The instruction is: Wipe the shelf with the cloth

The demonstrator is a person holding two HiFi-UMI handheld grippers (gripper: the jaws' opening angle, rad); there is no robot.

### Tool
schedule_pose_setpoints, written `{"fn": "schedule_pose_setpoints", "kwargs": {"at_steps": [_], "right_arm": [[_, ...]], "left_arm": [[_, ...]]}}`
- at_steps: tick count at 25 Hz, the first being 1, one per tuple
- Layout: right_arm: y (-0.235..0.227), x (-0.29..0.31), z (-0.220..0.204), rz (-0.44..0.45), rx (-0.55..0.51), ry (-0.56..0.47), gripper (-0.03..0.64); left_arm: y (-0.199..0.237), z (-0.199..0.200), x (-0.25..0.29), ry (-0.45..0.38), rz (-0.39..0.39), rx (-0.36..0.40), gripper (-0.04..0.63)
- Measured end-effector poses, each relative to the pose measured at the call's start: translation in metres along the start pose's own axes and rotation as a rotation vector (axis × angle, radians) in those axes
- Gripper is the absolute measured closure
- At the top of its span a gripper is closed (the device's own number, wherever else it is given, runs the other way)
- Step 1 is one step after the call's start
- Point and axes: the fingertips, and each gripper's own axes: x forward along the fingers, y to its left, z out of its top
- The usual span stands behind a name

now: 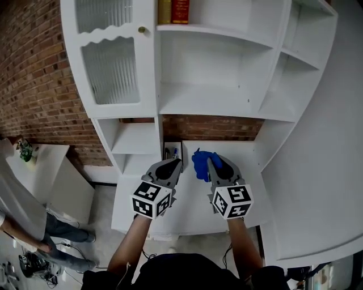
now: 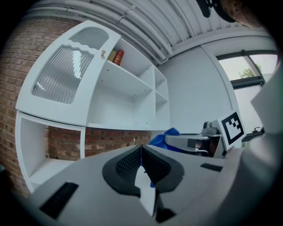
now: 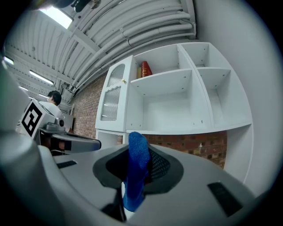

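Observation:
A white shelf unit stands against a brick wall, with open compartments and a lower desk-like surface. My right gripper is shut on a blue cloth, held above that lower surface; in the right gripper view the cloth sticks up between the jaws. My left gripper hangs just left of it, shut with nothing in it. In the left gripper view the jaws meet in a thin line, and the cloth and the right gripper show to the right.
Two books stand on the top shelf. A ribbed glass cabinet door closes the left side. Small objects sit at the back of the lower surface. A person stands at the lower left by a white table.

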Motion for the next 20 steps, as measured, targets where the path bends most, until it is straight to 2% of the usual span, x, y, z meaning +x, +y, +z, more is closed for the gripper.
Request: {"fn": "schedule_pose_setpoints", "kwargs": {"at_steps": [11, 20], "right_arm": [[0.005, 0.029, -0.004, -0.037, 0.018, 0.008, 0.532], [0.006, 0.034, -0.007, -0.053, 0.014, 0.011, 0.532]], "left_arm": [[0.035, -0.008, 0.003, 0.011, -0.019, -0.023, 0.578], [0.037, -0.007, 0.01, 0.003, -0.05, -0.023, 0.578]]}}
